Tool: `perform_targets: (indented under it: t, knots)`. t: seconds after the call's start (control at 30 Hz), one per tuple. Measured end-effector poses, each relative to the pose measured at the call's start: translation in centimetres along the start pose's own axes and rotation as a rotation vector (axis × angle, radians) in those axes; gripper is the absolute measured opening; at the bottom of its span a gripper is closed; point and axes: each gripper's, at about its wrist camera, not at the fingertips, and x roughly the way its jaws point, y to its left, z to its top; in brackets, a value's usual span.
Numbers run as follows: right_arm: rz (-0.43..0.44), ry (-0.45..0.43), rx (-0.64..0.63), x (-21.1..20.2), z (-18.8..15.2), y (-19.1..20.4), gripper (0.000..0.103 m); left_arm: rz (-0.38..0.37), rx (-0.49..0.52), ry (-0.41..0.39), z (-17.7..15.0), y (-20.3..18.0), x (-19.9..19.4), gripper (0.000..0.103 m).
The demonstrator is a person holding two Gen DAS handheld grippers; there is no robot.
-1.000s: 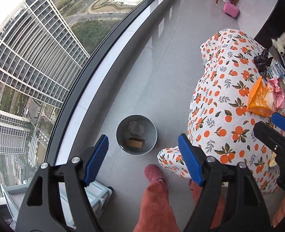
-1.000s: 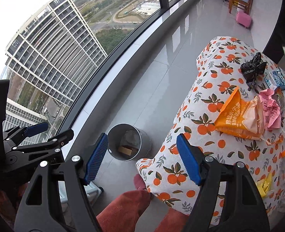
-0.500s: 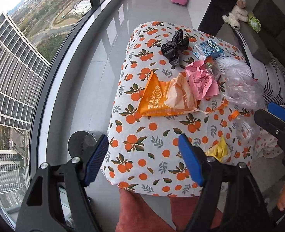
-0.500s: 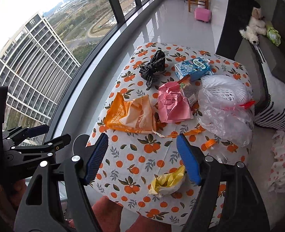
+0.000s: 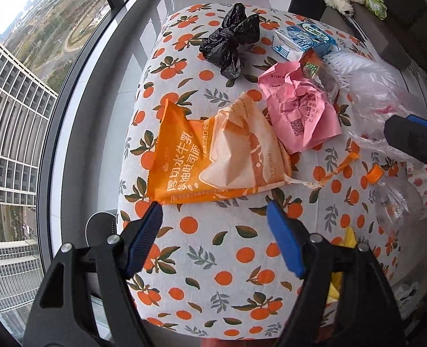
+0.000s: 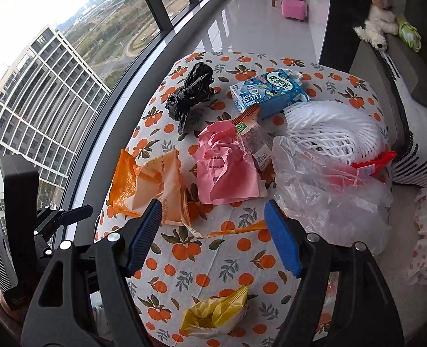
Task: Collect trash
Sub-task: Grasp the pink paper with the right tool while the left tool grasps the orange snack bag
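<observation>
Both views have swung from the bin to the table; my left gripper (image 5: 213, 205), jaws apart and empty like the right gripper (image 6: 212, 206), sits nearest the orange bread bag (image 5: 213, 156) lying crosswise just ahead.

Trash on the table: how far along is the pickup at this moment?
Done: nothing on the table looks cleared. In hand: nothing; the left gripper and right gripper are both open and empty above the tablecloth. Left: the orange bag, pink paper, black bag, blue carton, clear plastic bag, white foam net and yellow wrapper.
</observation>
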Motion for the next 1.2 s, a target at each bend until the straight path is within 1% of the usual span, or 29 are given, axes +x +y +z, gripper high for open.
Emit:
perform_targets:
  t: [0.1, 0.3, 0.37, 0.4, 0.43, 0.47, 0.5, 0.53, 0.57, 0.6, 0.63, 0.67, 0.7, 0.73, 0.77, 0.83, 0.93, 1.2]
  knots:
    - [-0.043, 0.002, -0.023, 3.4, 1.0, 0.7, 0.071, 0.020, 0.057, -0.002, 1.1, 0.2, 2.8, 0.075]
    - [-0.157, 0.031, -0.051, 9.3, 2.1, 0.9, 0.070, 0.017, 0.157, 0.013, 1.9, 0.3, 6.8, 0.075]
    - [-0.193, 0.047, -0.056, 10.6, 2.2, 0.8, 0.065, 0.013, 0.176, 0.008, 1.8, 0.4, 7.5, 0.075]
    - [-0.211, 0.058, -0.058, 11.1, 2.1, 0.7, 0.058, 0.009, 0.182, -0.001, 1.8, 0.4, 7.6, 0.075]
    - [-0.224, 0.070, -0.057, 11.5, 2.0, 0.6, 0.048, 0.002, 0.189, -0.008, 1.9, 0.5, 7.7, 0.075]
    - [-0.232, 0.083, -0.052, 11.9, 1.9, 0.5, 0.043, -0.007, 0.193, -0.014, 2.0, 0.6, 7.7, 0.075]
    - [-0.234, 0.096, -0.047, 12.1, 1.7, 0.4, 0.032, -0.017, 0.196, -0.016, 2.1, 0.6, 7.7, 0.073]
    - [-0.237, 0.106, -0.042, 12.2, 1.5, 0.3, 0.022, -0.024, 0.200, -0.019, 2.2, 0.6, 7.8, 0.070]
    - [-0.240, 0.112, -0.036, 12.2, 1.3, 0.2, 0.018, -0.035, 0.205, -0.023, 2.3, 0.6, 7.7, 0.066]
    - [-0.236, 0.113, -0.030, 12.0, 1.1, 0.2, 0.012, -0.049, 0.214, -0.025, 2.3, 0.4, 7.6, 0.055]
    - [-0.232, 0.112, -0.026, 11.8, 0.9, 0.1, 0.009, -0.046, 0.225, -0.032, 2.5, 0.3, 7.4, 0.045]
    - [-0.232, 0.109, -0.024, 11.4, 0.8, 0.2, 0.007, -0.047, 0.238, -0.037, 2.5, 0.1, 7.2, 0.039]
    - [-0.232, 0.105, -0.023, 11.0, 0.6, 0.2, 0.003, -0.058, 0.251, -0.035, 2.6, -0.2, 7.1, 0.027]
    - [-0.228, 0.100, -0.021, 10.7, 0.5, 0.3, 0.002, -0.061, 0.262, -0.039, 2.7, -0.5, 6.8, 0.021]
    - [-0.227, 0.097, -0.018, 10.3, 0.3, 0.4, 0.002, -0.065, 0.271, -0.047, 2.7, -0.7, 6.6, 0.019]
    - [-0.223, 0.086, -0.013, 9.3, 0.2, 0.4, 0.002, -0.072, 0.286, -0.064, 2.7, -1.0, 5.9, 0.010]
    - [-0.220, 0.074, -0.006, 7.9, 0.0, 0.2, 0.002, -0.080, 0.294, -0.087, 2.2, -1.5, 4.5, 0.005]
    - [-0.212, 0.045, -0.008, 4.2, 0.0, 0.3, 0.002, -0.093, 0.286, -0.116, 1.6, -1.4, 1.4, 0.002]
